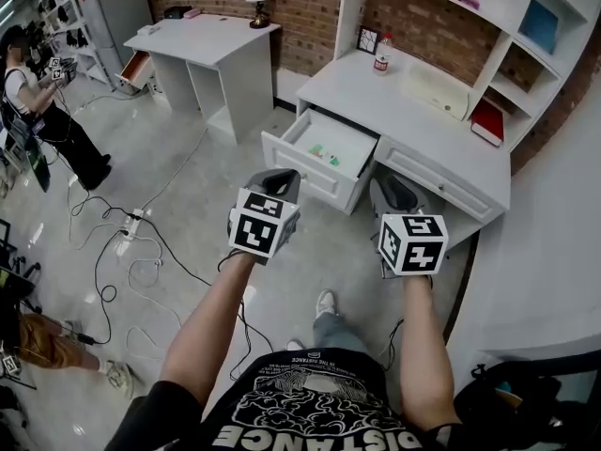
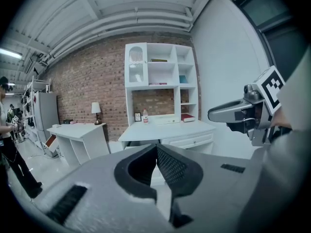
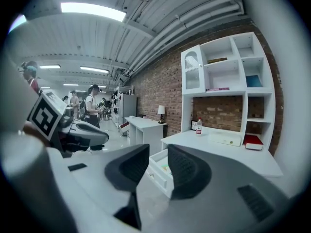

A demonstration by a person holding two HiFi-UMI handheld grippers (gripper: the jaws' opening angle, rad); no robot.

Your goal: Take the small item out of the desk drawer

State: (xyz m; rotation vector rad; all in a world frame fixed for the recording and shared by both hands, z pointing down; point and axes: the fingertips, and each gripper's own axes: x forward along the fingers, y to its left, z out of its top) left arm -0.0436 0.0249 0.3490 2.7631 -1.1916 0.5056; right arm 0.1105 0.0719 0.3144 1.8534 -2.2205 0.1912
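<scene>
- Two grippers are hanging in the air, well apart from the white worktop. The left gripper is holding its jaws closed tip to tip on nothing. The right gripper is showing a narrow gap between its jaws, with nothing in it.
- The small item, only a greenish-and-white speck from here, is lying on the floor of the open drawer, near the middle and clear of the walls.
- It is looking light and probably stiff, though it is too small to tell its shape or material. It may well be sliding easily on the smooth drawer floor.
- Coming down from above is looking like the best approach, with the pads closing across its narrower sides and the jaws staying clear of the drawer walls.
</scene>
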